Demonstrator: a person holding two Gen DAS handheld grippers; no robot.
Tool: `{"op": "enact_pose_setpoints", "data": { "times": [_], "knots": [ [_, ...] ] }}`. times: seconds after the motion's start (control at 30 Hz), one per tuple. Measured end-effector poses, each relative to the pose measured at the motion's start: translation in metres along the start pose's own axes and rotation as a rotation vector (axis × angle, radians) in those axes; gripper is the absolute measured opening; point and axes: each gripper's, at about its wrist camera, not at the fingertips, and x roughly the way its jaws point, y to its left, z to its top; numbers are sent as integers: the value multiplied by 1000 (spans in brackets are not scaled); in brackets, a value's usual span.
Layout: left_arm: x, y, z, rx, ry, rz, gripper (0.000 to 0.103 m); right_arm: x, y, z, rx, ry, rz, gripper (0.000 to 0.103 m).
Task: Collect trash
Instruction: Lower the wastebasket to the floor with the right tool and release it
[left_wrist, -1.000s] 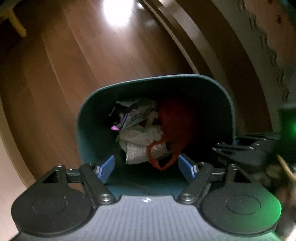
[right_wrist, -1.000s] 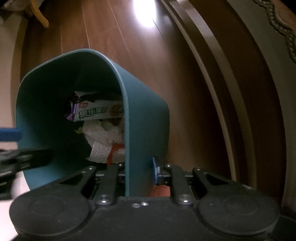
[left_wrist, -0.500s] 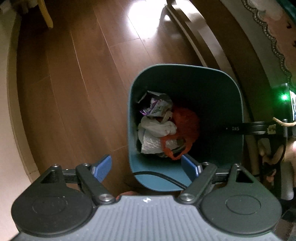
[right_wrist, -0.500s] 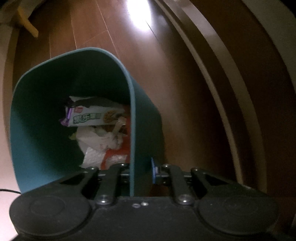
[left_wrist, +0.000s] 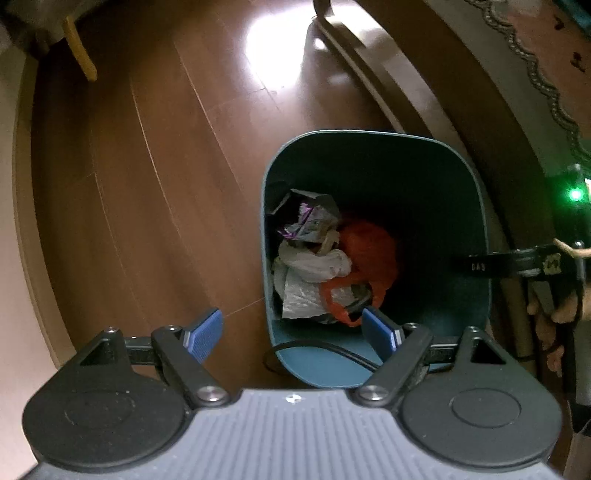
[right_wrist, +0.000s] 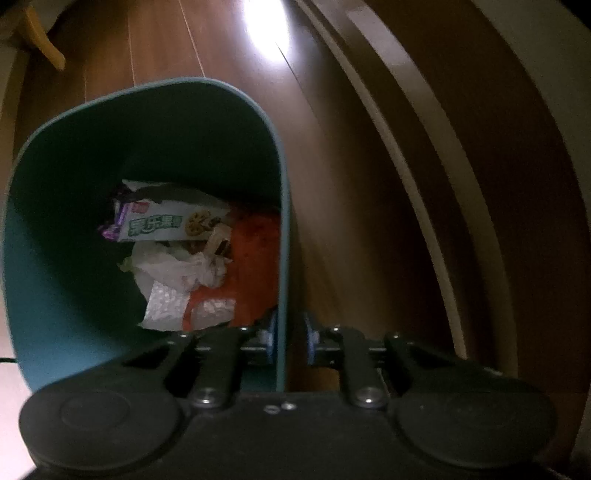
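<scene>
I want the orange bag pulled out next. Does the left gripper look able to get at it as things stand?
Probably yes. The left gripper is open and empty above the bin, whose mouth is uncovered; the orange bag lies on top of the trash.

There is 1 teal bin on the floor. Inside it lie 1 printed snack wrapper, 1 orange plastic bag, 1 white plastic bag and 1 sheet of bubble wrap; smaller scraps among them are too jumbled to count. 1 black cable crosses the bin's near wall. 1 yellow furniture leg shows. There are 2 grippers, with 2 blue pads on the left one.
</scene>
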Motion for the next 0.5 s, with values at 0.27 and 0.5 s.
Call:
{"op": "enact_pose_setpoints", "data": {
  "times": [0.27,0.5],
  "knots": [
    [-25,-4,2,1,-26,29,82,-95,6,-49,-83,-117,-27,34],
    [-56,-4,5,-72,-79,24,82,-187,20,-79,-212,-207,2,43]
  ]
}}
